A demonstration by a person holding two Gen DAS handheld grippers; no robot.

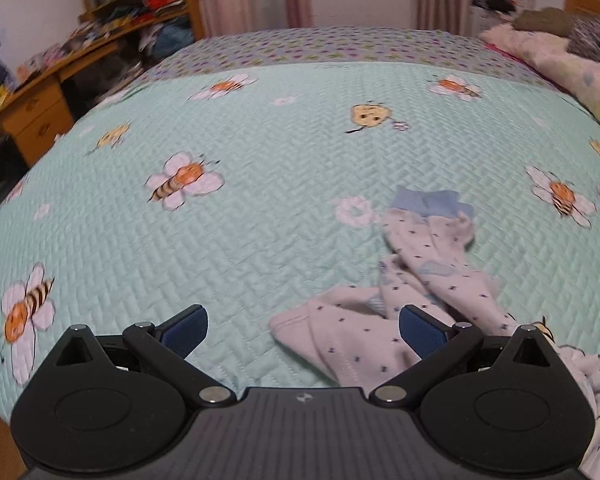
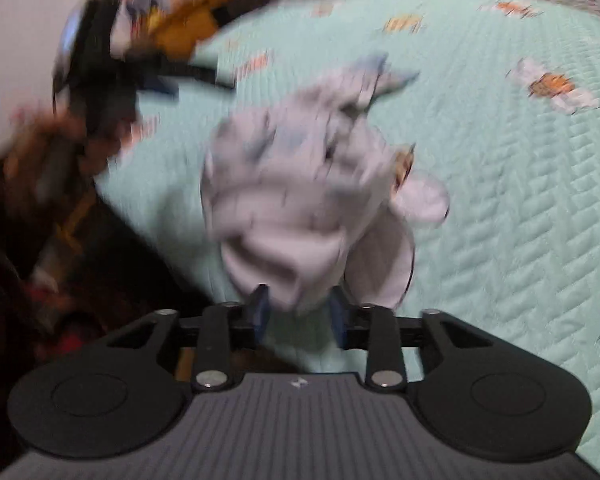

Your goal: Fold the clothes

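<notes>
Left wrist view: left gripper (image 1: pixel 303 330) is held spread wide, nothing betw. pads, over mint-green quilted bee-print bedspread (image 1: pixel 260 208). Crumpled white star-dotted garment w/ blue cuff (image 1: pixel 420 264) is seen lying on it.

Right wrist view, blurred: right gripper (image 2: pixel 300 314) is seen partly parted, garment's (image 2: pixel 300 200) hem betw. pads; grip can't be told.

Mint quilt (image 1: pixel 260 208) with orange-striped bees; white garment (image 1: pixel 412 280) with dark specks and blue band; blue pads (image 1: pixel 186 330).
</notes>
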